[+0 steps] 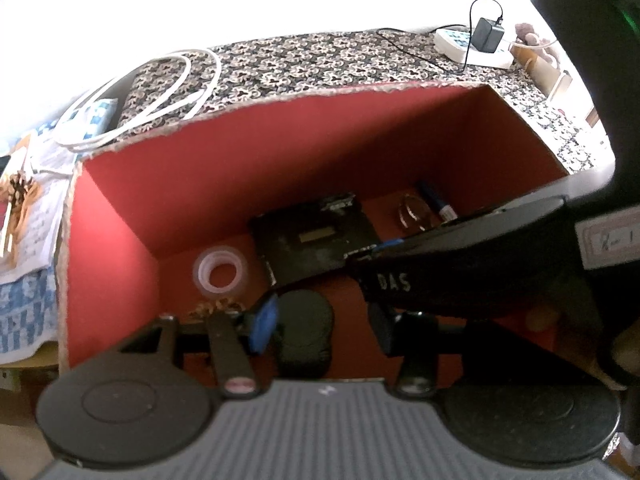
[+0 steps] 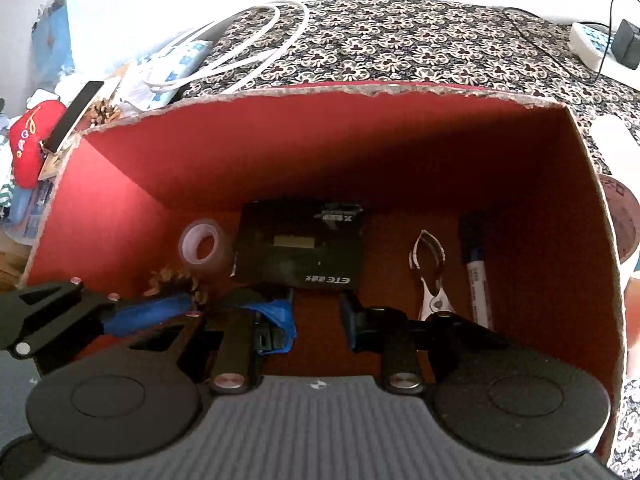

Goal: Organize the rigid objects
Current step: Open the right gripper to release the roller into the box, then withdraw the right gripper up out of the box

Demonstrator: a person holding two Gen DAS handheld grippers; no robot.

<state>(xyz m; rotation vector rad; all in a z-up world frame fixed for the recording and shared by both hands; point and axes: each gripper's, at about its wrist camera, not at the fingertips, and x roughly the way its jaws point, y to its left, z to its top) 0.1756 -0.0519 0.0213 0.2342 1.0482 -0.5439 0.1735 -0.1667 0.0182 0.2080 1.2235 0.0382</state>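
A red cardboard box (image 2: 320,160) holds a flat black case (image 2: 300,248), a clear tape roll (image 2: 200,246), a pine cone (image 2: 176,278), a metal clipper (image 2: 430,276) and a blue marker (image 2: 476,268). My left gripper (image 1: 322,328) reaches into the box and is open. A dark round thing (image 1: 306,332) lies on the floor between its fingers, against the left pad and clear of the right one. My right gripper (image 2: 316,320) hangs beside it over the case's near edge, fingers slightly apart with nothing between them. Its housing (image 1: 460,272) crosses the left wrist view.
The box stands on a patterned cloth (image 2: 400,40). Behind it lie a coiled white cable (image 1: 160,92) and a power strip with a black adapter (image 1: 476,44). Papers, a red plush (image 2: 28,140) and another pine cone (image 2: 106,112) crowd the left side.
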